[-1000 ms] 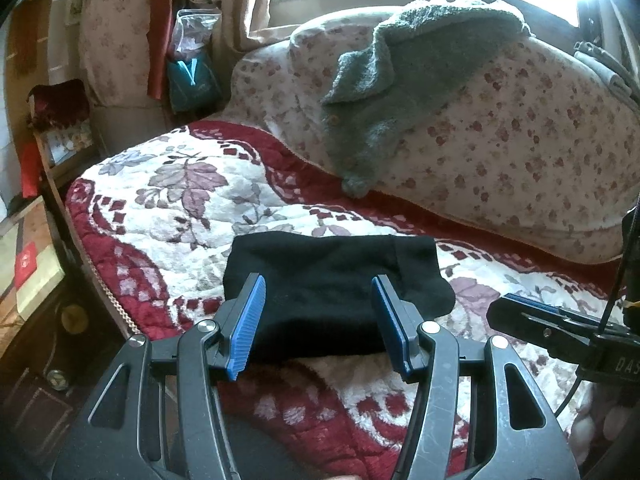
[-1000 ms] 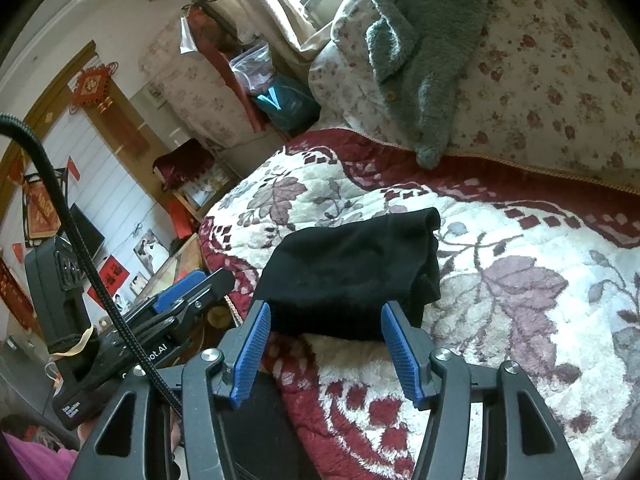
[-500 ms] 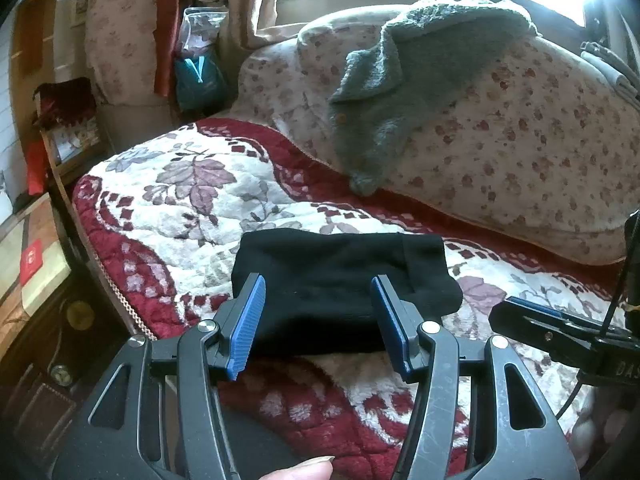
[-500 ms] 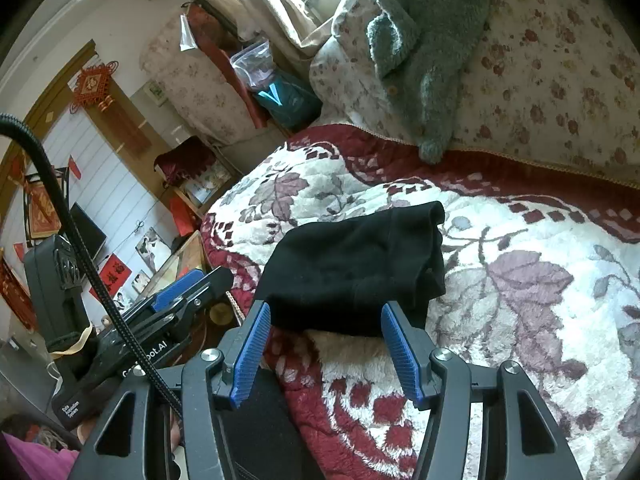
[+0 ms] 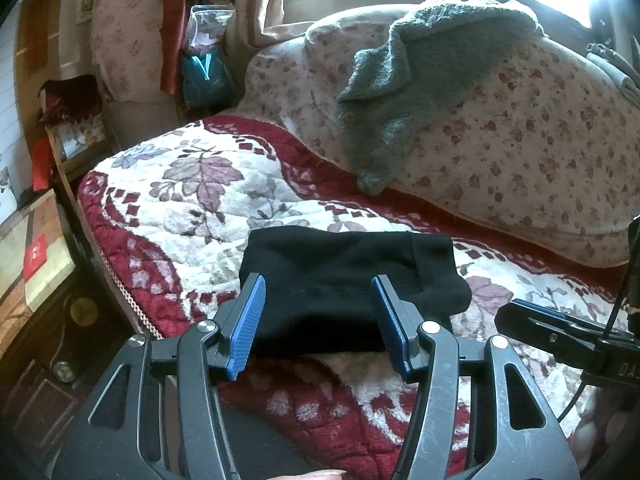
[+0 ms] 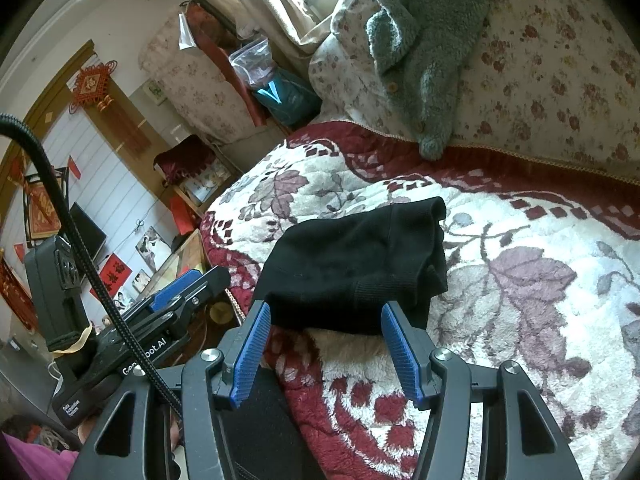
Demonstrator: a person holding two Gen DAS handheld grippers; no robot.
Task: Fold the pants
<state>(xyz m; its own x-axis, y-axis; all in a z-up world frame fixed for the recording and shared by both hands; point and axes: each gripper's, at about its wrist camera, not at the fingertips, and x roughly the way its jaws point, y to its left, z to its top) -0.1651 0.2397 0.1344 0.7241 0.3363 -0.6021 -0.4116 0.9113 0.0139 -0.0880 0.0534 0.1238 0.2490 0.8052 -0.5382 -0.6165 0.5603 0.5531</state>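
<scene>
nothing moved; folded pants (image 5: 344, 280) near bedspread edge (image 5: 120, 280); both grippers (image 5: 318, 314) (image 6: 326, 344) agape, empty.

Left tool (image 6: 188, 292) body: white "Gen…bot.AI", cable across middle. Right tool (image 5: 560, 332) body: "DAS", cut off.

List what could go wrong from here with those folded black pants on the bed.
1. The folded black pants lie close to the blanket's near edge; a clumsy nudge could push them toward the drop.
2. At the bundle's right end the layers look bunched and uneven, so the fold may loosen if lifted there.
3. Both the left gripper and right gripper are open just short of the pants; closing could pinch the plush blanket too.
</scene>
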